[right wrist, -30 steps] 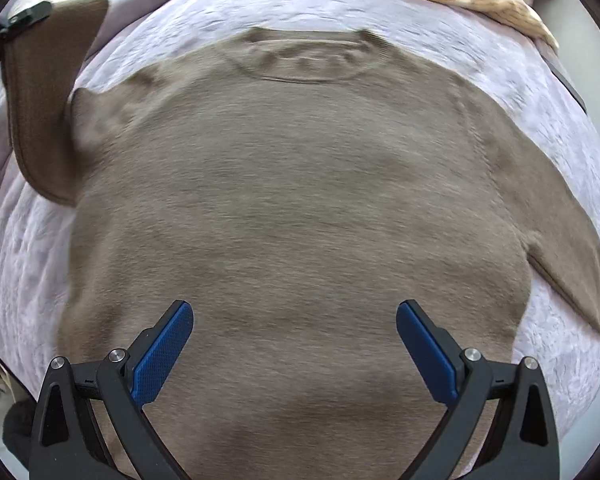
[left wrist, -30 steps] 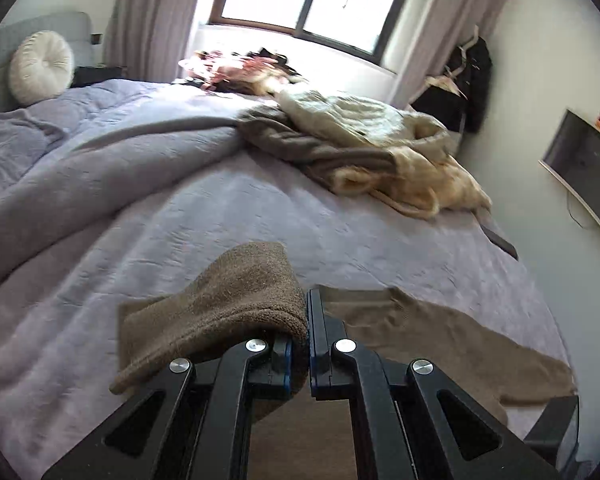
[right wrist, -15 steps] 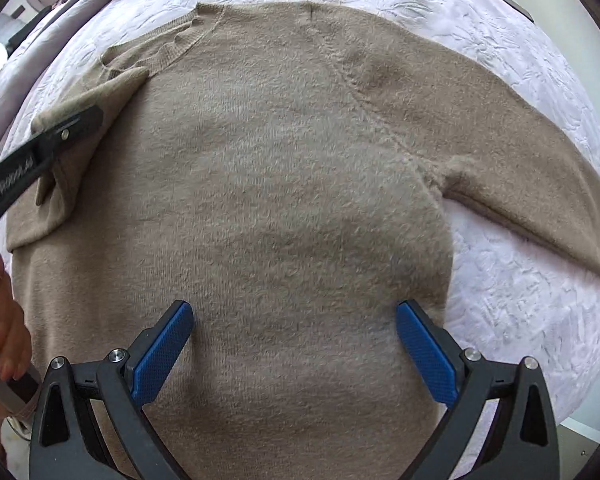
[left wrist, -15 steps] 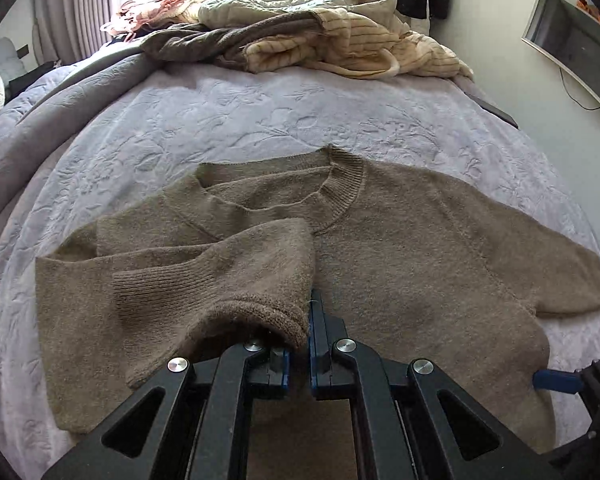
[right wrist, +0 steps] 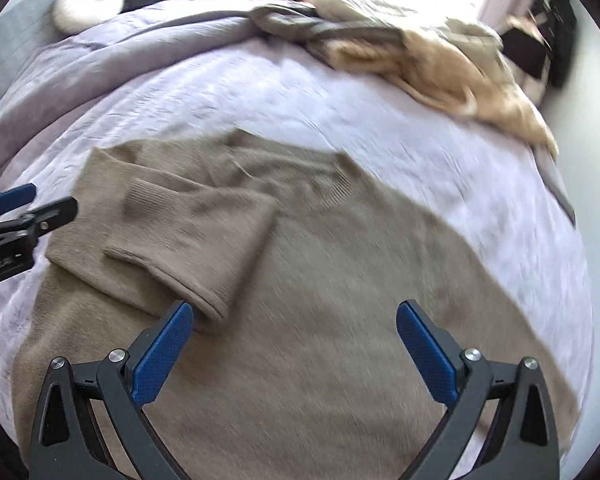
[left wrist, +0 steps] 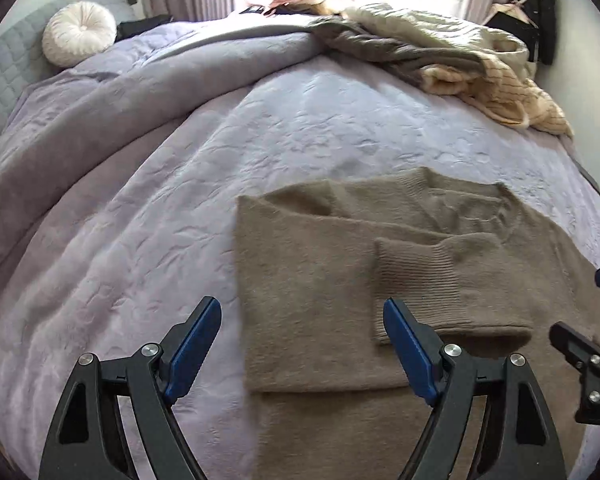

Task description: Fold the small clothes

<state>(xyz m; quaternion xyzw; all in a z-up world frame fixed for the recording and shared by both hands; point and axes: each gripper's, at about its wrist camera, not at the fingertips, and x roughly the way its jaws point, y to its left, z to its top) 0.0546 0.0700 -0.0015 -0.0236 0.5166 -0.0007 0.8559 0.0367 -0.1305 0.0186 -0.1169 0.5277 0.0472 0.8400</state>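
Note:
A brown knit sweater [left wrist: 300,300] lies flat on the lilac bedspread [left wrist: 300,120]. Its left sleeve [left wrist: 432,276] is folded across the chest, ribbed cuff on top. My left gripper [left wrist: 302,342] is open and empty, just above the sweater's left edge. My right gripper [right wrist: 294,344] is open and empty over the sweater's body [right wrist: 340,300], its left finger beside the folded cuff [right wrist: 204,280]. The left gripper also shows at the left edge of the right wrist view [right wrist: 28,210]. The right wrist view is blurred.
A heap of cream and grey clothes [left wrist: 440,52] lies at the far side of the bed. A grey blanket [left wrist: 100,100] is bunched on the left. A round white cushion [left wrist: 78,32] rests at the headboard. Dark clothes [left wrist: 536,8] hang at the right wall.
My left gripper has opened and let go of the sleeve, which now lies across the chest. It has drawn back to the left. The right gripper has tilted up, still open.

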